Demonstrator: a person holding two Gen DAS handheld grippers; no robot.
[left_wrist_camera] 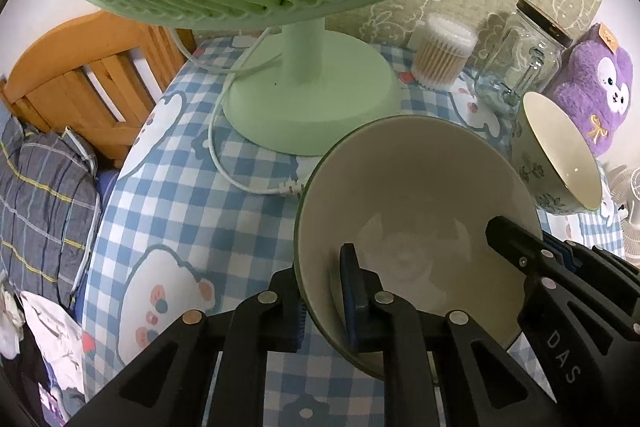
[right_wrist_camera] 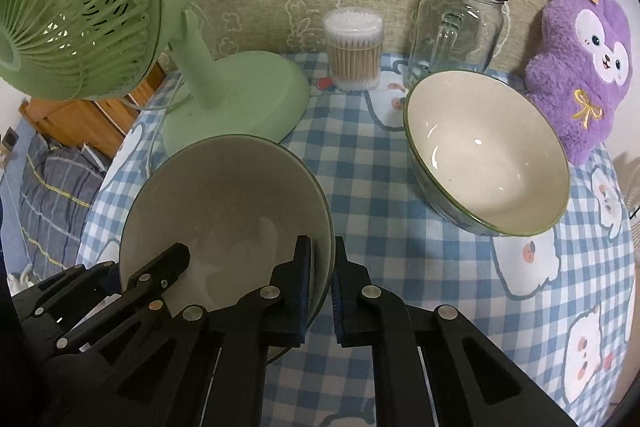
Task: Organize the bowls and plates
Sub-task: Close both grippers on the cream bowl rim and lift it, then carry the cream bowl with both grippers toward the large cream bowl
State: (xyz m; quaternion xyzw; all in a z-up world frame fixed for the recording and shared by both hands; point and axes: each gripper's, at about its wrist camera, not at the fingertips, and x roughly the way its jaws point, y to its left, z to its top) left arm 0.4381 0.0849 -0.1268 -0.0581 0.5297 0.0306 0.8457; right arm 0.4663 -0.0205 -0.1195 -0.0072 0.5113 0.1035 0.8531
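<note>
A green-rimmed cream bowl [left_wrist_camera: 412, 227] sits near the front of the checked table; it also shows in the right wrist view [right_wrist_camera: 224, 203]. My left gripper [left_wrist_camera: 324, 303] is shut on its left rim, one finger inside, one outside. My right gripper [right_wrist_camera: 322, 287] is shut on its right rim the same way, and its fingers [left_wrist_camera: 516, 243] show in the left wrist view. A second bowl [right_wrist_camera: 488, 155] with a leaf pattern outside stands free to the right; it also shows in the left wrist view [left_wrist_camera: 560, 147].
A green desk fan [right_wrist_camera: 224, 99] stands at the back left, its cable [left_wrist_camera: 224, 155] trailing on the cloth. Behind are a cotton-swab tub [right_wrist_camera: 354, 51], a glass jar with a black lid [right_wrist_camera: 456, 31] and a purple plush toy [right_wrist_camera: 580, 67]. The table edge drops to a bed on the left.
</note>
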